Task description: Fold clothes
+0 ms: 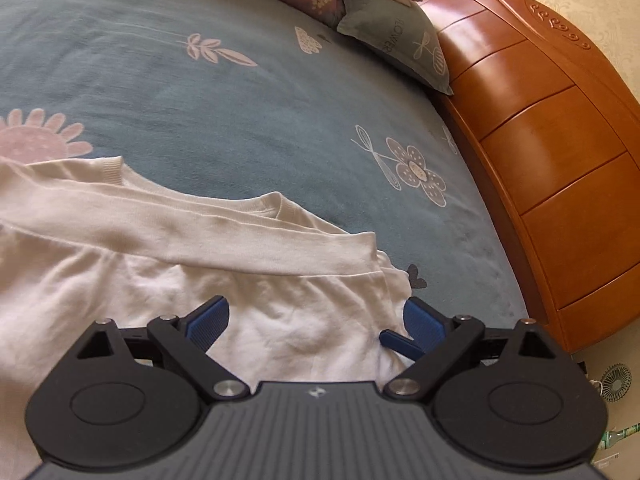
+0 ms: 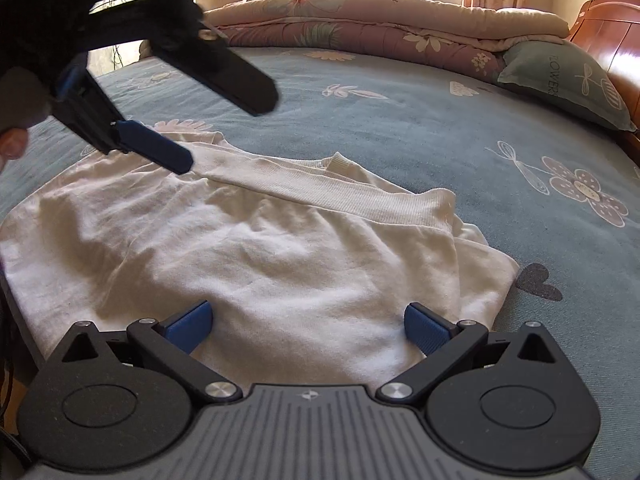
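Observation:
A white long-sleeved top point(image 2: 304, 256) lies flat on the blue flowered bed sheet point(image 2: 400, 120), with one ribbed sleeve point(image 2: 344, 196) folded across its chest below the collar point(image 2: 340, 162). My right gripper point(image 2: 308, 320) hovers open over the near part of the top, nothing between its blue pads. My left gripper point(image 2: 224, 136) is wide open above the far left of the top, near the sleeve's end. In the left wrist view the left gripper point(image 1: 316, 320) stands open over the top point(image 1: 160, 280), facing its right edge, with the sleeve point(image 1: 200, 228) just ahead.
A folded floral quilt point(image 2: 380, 20) and a grey-green pillow point(image 2: 560, 80) lie along the far side of the bed. The wooden headboard point(image 1: 540, 140) runs down the right. A small fan point(image 1: 616, 382) stands on the floor. A hand point(image 2: 12, 140) shows at the left edge.

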`<state>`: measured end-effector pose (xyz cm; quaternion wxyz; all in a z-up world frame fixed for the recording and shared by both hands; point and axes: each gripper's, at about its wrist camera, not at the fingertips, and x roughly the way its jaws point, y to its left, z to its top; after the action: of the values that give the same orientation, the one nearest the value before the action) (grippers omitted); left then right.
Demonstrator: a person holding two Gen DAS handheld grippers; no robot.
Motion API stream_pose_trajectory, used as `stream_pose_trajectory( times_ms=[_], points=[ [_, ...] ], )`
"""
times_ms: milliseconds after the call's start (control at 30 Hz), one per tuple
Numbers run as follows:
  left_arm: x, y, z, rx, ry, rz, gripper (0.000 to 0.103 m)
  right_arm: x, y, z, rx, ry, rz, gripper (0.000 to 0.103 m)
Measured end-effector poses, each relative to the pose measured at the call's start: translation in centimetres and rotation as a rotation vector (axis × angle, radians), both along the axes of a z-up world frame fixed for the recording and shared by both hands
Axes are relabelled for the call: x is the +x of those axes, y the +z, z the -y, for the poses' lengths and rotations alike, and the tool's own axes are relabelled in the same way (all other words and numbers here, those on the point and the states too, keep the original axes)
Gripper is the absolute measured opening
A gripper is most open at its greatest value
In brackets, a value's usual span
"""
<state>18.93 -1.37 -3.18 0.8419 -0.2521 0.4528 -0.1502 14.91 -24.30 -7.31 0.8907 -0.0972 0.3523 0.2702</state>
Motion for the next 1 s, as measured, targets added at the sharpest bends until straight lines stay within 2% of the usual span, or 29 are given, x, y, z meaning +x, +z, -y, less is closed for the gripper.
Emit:
stream_pose_trajectory(
  times_ms=[200,333,467,600,733,833,1000],
  points=[
    [-4.1,0.6,-2.8,0.003,0.064,0.048,0.094,-0.3,1.3,0.5,0.047,-0.099,-0.008,0.103],
    [-4.9,-2.6,-4.5,-0.009,0.113,0.001,0.094,-2.6,2.1,0.4,0.146,-0.231,-0.091,0.103],
    [-5.7,-5.5,-5.5,-0.054,0.124,-0.072,0.093,-6.4,3.1,-0.2,0.149,-0.248,-0.074,0.103],
    [-7.8,-3.7,-6.3,-0.122,0.115,0.011,0.094,-9.3,5.3,0.0,0.138,-0.243,-0.012,0.103],
    [-8.1,-0.8,-8.0,-0.11,0.124,0.11,0.094,-9.7,6.9,0.2,0.183,-0.246,0.01,0.103],
    [-6.6,0.0,-10.1,-0.084,0.156,0.138,0.094,-8.9,7.0,-0.6,0.191,-0.233,0.003,0.103],
    [-3.6,-3.7,-13.8,-0.039,0.214,0.013,0.094,-7.6,5.7,-1.6,0.191,-0.217,-0.045,0.103]
  ],
)
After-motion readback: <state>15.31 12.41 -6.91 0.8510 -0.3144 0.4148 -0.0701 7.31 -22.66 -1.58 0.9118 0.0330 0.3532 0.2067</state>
